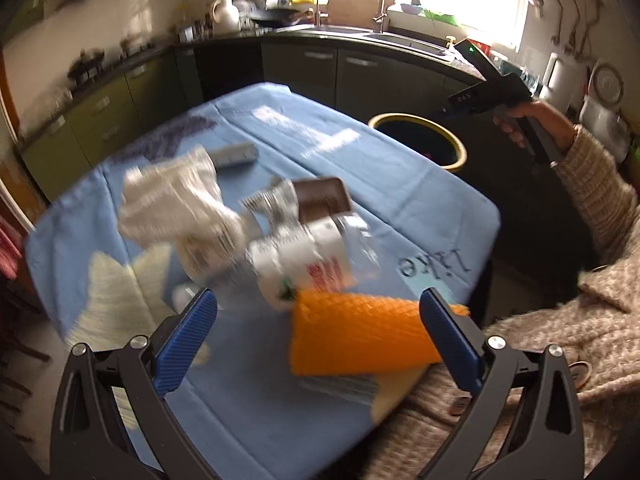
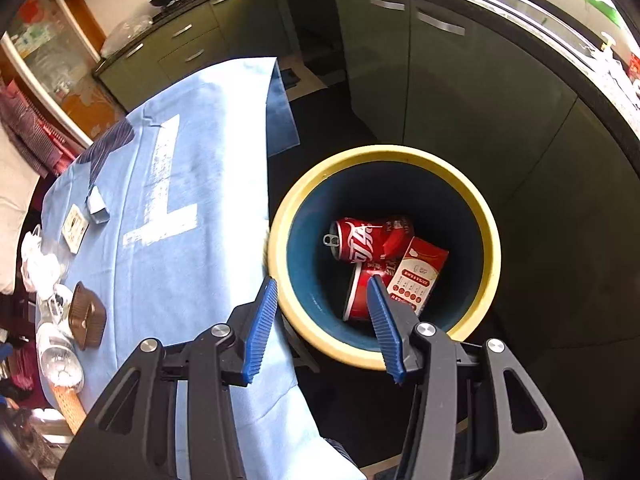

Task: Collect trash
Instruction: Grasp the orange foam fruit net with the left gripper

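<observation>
1. Left gripper [image 1: 318,312] – jaws spread wide, nothing between them, held over the near part of the table [image 1: 400,184].
2. Orange net [image 1: 356,332] lies on the blue cloth just ahead of the left gripper, nearer its right finger; that finger's tip overlaps the net's right end in the left wrist view – contact cannot be told.
3. Past the net, a blurred pile in the middle of the table: white cup [image 1: 304,264] with a red label, brown tray [image 1: 320,200], crumpled white bag [image 1: 176,200], grey box [image 1: 236,154] at the far side.
4. Right gripper [image 2: 322,294] – jaws apart, empty, pointing down over the near rim of the bin [image 2: 494,240].
5. The bin has a yellow rim and a blue inside and stands on the floor right beside the table edge.
6. In the bin: red can [image 2: 366,238] on its side, red carton [image 2: 420,272] beside and partly over it – both below the right fingers, well apart from them.
7. In the right wrist view the pile sits at the table's left edge, far from the right gripper.
8. The left wrist view shows the right gripper from the side, hand-held above the bin.
</observation>
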Tool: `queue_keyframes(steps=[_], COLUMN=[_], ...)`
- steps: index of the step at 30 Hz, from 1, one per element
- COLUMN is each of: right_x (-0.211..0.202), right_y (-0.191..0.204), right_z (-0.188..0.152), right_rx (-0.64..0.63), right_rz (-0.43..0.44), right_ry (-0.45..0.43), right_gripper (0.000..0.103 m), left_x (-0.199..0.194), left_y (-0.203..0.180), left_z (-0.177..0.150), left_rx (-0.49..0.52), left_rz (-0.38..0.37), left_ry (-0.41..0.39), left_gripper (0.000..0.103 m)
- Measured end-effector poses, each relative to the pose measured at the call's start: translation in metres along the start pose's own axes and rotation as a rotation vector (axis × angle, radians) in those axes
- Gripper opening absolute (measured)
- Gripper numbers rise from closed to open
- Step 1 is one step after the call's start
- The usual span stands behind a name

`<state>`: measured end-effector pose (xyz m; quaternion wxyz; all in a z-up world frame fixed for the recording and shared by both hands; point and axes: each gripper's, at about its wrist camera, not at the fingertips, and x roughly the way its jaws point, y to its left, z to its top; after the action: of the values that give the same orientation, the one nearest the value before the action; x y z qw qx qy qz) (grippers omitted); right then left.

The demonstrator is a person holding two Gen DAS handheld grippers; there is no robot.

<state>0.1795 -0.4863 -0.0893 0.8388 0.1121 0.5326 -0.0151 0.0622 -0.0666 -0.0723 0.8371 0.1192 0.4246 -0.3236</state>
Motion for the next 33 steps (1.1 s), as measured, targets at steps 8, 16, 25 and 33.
queue_keyframes(steps=[8, 16, 25, 33], right_x=[-0.004, -0.007, 0.005, 0.009], right_y=[0.01, 0.021, 0.007, -0.016], right_z=[-0.003, -0.001, -0.023, -0.034], right_rx=[-0.04, -0.112, -0.11, -0.063], right_rz=[0.018, 0.072, 0.145, 0.182], right_ry=[0.01, -0.001, 0.006, -0.003], right_gripper=[0.048, 0.048, 0.048, 0.048], left_x=[0.043, 0.069, 0.086, 0.084], left_y=[0.016, 0.021, 0.014, 0.021], left_z=[-0.028, -0.049, -0.038, -0.035], left_rx=[-0.513, -0.928, -1.085, -1.062], left_rz=[-0.23, -0.19, -0.069, -0.045], left_ry=[0.166, 0.388, 0.415, 0.428], left_gripper=[0.096, 0.096, 0.094, 0.025])
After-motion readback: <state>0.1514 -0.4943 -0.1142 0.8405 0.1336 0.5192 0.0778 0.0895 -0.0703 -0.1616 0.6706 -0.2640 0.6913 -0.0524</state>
